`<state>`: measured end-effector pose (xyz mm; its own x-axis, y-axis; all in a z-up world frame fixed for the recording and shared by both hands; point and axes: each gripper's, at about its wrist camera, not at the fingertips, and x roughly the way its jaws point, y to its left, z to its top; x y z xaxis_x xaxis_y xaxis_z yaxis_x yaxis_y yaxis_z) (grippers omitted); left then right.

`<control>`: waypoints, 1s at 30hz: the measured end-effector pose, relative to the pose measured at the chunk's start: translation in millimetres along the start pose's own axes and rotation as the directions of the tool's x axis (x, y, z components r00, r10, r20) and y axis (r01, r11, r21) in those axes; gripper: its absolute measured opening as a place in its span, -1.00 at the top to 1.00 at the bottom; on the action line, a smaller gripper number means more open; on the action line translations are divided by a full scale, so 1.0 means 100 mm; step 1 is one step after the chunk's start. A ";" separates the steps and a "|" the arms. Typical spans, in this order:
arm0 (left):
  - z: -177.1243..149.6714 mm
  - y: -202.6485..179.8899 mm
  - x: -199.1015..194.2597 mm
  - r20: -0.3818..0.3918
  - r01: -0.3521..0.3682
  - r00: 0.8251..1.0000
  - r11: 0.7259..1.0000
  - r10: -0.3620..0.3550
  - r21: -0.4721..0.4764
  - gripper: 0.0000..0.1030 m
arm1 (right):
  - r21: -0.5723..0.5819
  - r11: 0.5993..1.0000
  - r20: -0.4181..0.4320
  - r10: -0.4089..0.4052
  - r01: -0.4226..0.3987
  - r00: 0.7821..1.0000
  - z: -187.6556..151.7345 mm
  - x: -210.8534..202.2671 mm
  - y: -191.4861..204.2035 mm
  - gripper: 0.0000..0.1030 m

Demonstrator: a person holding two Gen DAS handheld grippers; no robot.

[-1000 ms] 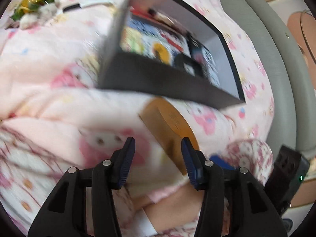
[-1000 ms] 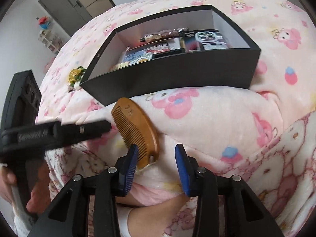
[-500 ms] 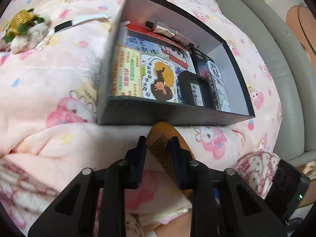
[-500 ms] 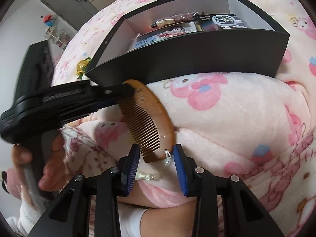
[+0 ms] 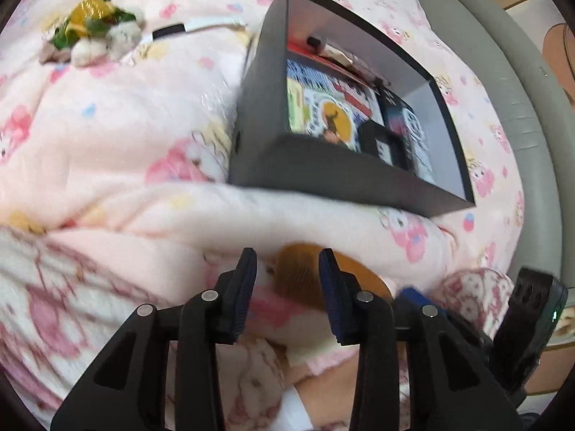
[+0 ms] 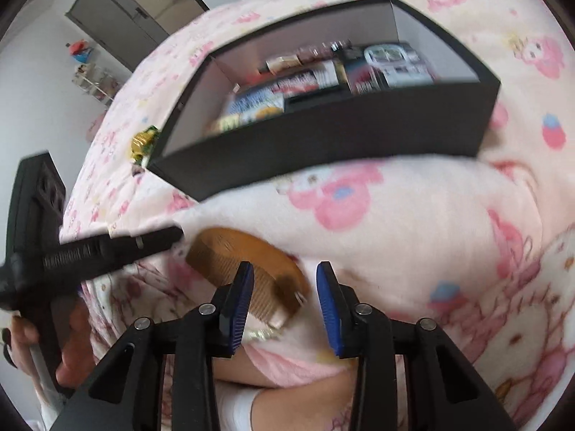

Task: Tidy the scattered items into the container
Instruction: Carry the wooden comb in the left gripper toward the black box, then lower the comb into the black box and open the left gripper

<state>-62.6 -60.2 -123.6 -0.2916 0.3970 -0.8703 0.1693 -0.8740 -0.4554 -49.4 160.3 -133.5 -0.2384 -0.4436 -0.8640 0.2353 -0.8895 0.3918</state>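
Note:
A brown wooden comb (image 5: 305,273) lies on the pink blanket just in front of the black box (image 5: 323,176). My left gripper (image 5: 287,287) is open, its jaws on either side of the comb's end. In the right wrist view the comb (image 6: 248,262) lies just ahead of my open right gripper (image 6: 282,305), with the left gripper's finger (image 6: 118,248) beside its far end. The box (image 6: 323,143) holds booklets and a phone case. A gold and green toy (image 5: 90,28) and a white cable (image 5: 197,27) lie on the blanket to the left.
A grey sofa arm (image 5: 521,89) runs along the right of the blanket. A person's leg in pink pyjamas (image 6: 287,377) is under both grippers. A grey door and shelves (image 6: 118,28) stand far off.
The left gripper opened wider and dropped back toward the blanket, away from the box. The comb now lies lower and flatter. The right gripper's jaws opened a little.

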 end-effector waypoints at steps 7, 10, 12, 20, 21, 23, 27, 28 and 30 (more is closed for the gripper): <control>-0.05 -0.12 0.22 -0.082 -0.026 0.996 0.999 0.030 0.043 0.31 | -0.061 0.998 -0.017 0.010 -0.011 1.000 -0.10 0.06 0.09 0.33; -0.13 -0.14 0.16 -0.092 0.001 0.996 0.999 0.002 0.035 0.29 | -0.123 0.990 0.070 -0.059 0.068 0.996 -0.02 0.02 0.13 0.33; -0.15 -0.13 0.14 -0.099 0.021 0.995 0.999 -0.018 0.027 0.28 | -0.125 0.990 0.104 -0.051 0.063 0.993 0.04 -0.06 0.14 0.33; -0.08 -0.03 0.19 -0.105 0.045 0.993 0.999 -0.046 -0.019 0.28 | -0.006 0.999 -0.003 -0.042 0.042 0.999 0.05 0.06 -0.04 0.33; -0.07 -0.05 0.21 -0.109 0.046 0.993 0.999 -0.047 -0.011 0.28 | 0.016 1.000 -0.022 -0.020 0.021 1.000 0.04 0.12 -0.07 0.32; -0.08 -0.10 0.20 -0.103 0.030 0.994 1.000 -0.030 -0.001 0.31 | 0.015 1.000 -0.014 -0.013 0.013 1.000 0.04 0.13 -0.04 0.32; -0.08 -0.19 -0.04 -0.051 0.044 0.998 0.999 -0.043 0.027 0.35 | -0.036 0.999 0.044 0.002 0.000 0.999 0.05 -0.07 0.09 0.29; -0.09 -0.21 -0.14 -0.027 0.050 0.998 0.998 -0.049 0.039 0.35 | -0.045 0.999 0.065 0.018 -0.015 0.998 0.08 -0.16 0.12 0.29; -0.06 -0.27 -0.37 0.018 0.064 0.998 0.996 -0.066 0.066 0.36 | -0.059 0.998 0.100 0.039 -0.034 0.994 0.17 -0.33 0.16 0.29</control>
<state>-51.2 -49.6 -80.6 -0.3189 0.4484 -0.8350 0.0873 -0.8634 -0.4970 -53.5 159.1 -93.3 -0.3218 -0.4870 -0.8120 0.2985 -0.8660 0.4011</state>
